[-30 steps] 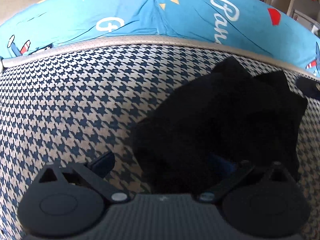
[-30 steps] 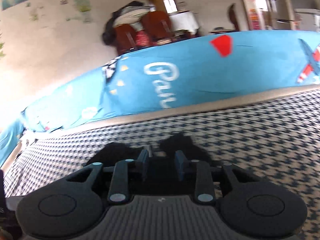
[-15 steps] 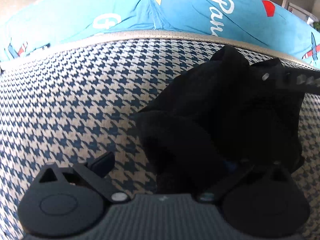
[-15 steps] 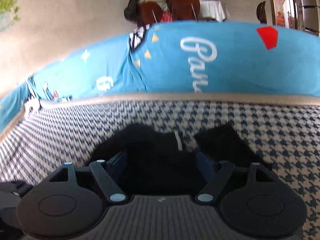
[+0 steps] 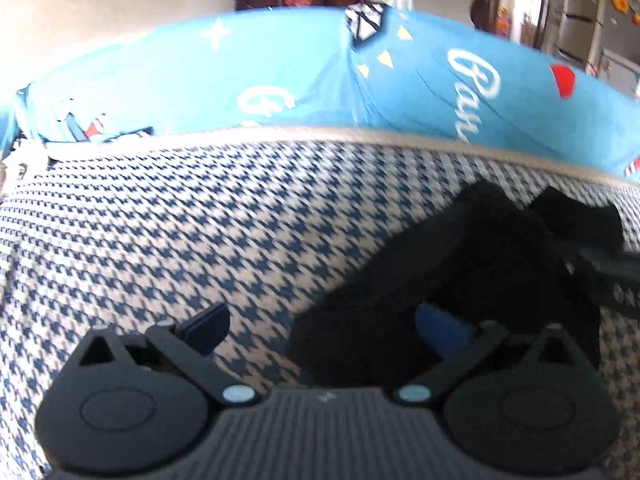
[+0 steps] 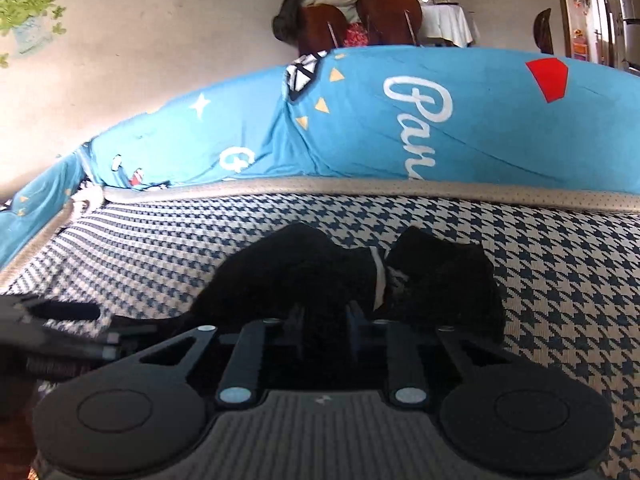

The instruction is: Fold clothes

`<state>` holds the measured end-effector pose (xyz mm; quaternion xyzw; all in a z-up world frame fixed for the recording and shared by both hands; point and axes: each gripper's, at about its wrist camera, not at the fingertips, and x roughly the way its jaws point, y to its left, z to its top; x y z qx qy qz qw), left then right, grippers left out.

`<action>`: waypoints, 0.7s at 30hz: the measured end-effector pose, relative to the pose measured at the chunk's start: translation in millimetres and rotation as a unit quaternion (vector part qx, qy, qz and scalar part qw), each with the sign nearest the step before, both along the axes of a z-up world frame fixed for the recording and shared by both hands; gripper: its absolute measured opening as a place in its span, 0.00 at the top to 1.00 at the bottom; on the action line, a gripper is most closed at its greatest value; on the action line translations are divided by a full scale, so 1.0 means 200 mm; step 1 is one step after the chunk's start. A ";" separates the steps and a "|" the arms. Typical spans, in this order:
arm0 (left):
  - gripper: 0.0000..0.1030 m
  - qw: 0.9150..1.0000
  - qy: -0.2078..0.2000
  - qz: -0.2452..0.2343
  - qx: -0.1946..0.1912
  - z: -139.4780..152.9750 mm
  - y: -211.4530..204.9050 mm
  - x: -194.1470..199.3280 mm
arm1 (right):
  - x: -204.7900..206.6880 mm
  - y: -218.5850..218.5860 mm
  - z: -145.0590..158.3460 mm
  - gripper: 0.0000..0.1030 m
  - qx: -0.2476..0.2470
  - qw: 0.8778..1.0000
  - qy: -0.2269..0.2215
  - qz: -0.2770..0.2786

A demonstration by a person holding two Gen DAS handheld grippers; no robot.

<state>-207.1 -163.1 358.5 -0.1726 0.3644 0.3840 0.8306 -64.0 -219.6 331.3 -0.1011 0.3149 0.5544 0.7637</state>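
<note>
A crumpled black garment [image 5: 472, 264] lies on the blue-and-white houndstooth cover [image 5: 200, 240]. My left gripper [image 5: 324, 328] is open at the garment's left edge, its left finger [image 5: 208, 326] over bare cover and its right finger [image 5: 440, 328] over black cloth. In the right wrist view the black garment [image 6: 320, 272] shows a white strip [image 6: 378, 276] near its middle. My right gripper [image 6: 325, 320] is shut on the garment's near edge, the jaws close together with black cloth between them. Each gripper shows at the edge of the other's view.
A blue printed quilt [image 6: 440, 120] rises behind the cover's beige piped edge [image 6: 360, 188]. Wooden chairs [image 6: 360, 20] piled with clothes stand against the wall beyond. Houndstooth cover [image 6: 580, 280] stretches to the right of the garment.
The right gripper, wide open over the garment half a second ago, has shut on its near edge. The left gripper stays open and has tilted up, showing more of the room.
</note>
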 end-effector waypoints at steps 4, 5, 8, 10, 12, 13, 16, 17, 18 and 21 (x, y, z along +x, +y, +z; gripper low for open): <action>0.00 1.000 -0.016 0.023 -0.002 0.05 0.04 -0.04 | -0.04 -0.06 0.03 0.80 0.014 0.999 0.009 0.034; 0.00 0.999 -0.020 0.028 -0.004 0.06 0.06 -0.04 | -0.05 -0.08 0.04 0.80 0.016 0.999 0.014 0.044; 0.00 0.999 -0.028 0.037 -0.007 0.10 0.08 -0.08 | -0.10 -0.12 0.04 0.80 0.013 0.997 0.012 0.081; 0.00 0.999 -0.029 0.042 -0.001 0.11 0.09 -0.08 | -0.14 -0.15 0.03 0.80 0.006 0.995 0.009 0.104; 0.00 0.999 -0.029 0.042 0.000 0.10 0.08 -0.07 | -0.18 -0.17 0.01 0.80 -0.005 0.992 0.008 0.125; 0.00 0.999 -0.029 0.042 0.000 0.10 0.08 -0.07 | -0.20 -0.17 0.00 0.80 -0.011 0.991 0.007 0.136; 0.00 0.999 -0.030 0.038 0.000 0.10 0.07 -0.04 | -0.26 -0.20 -0.03 0.80 -0.027 0.985 0.005 0.168; 0.00 0.999 -0.031 0.036 -0.001 0.10 0.06 -0.03 | -0.28 -0.21 -0.04 0.80 -0.033 0.983 0.005 0.178; 0.00 0.999 -0.033 0.032 -0.004 0.09 0.06 -0.02 | -0.29 -0.22 -0.04 0.80 -0.036 0.983 0.001 0.182; 0.00 0.999 -0.027 0.025 -0.009 0.07 0.05 0.01 | -0.29 -0.23 -0.04 0.80 -0.036 0.983 -0.008 0.182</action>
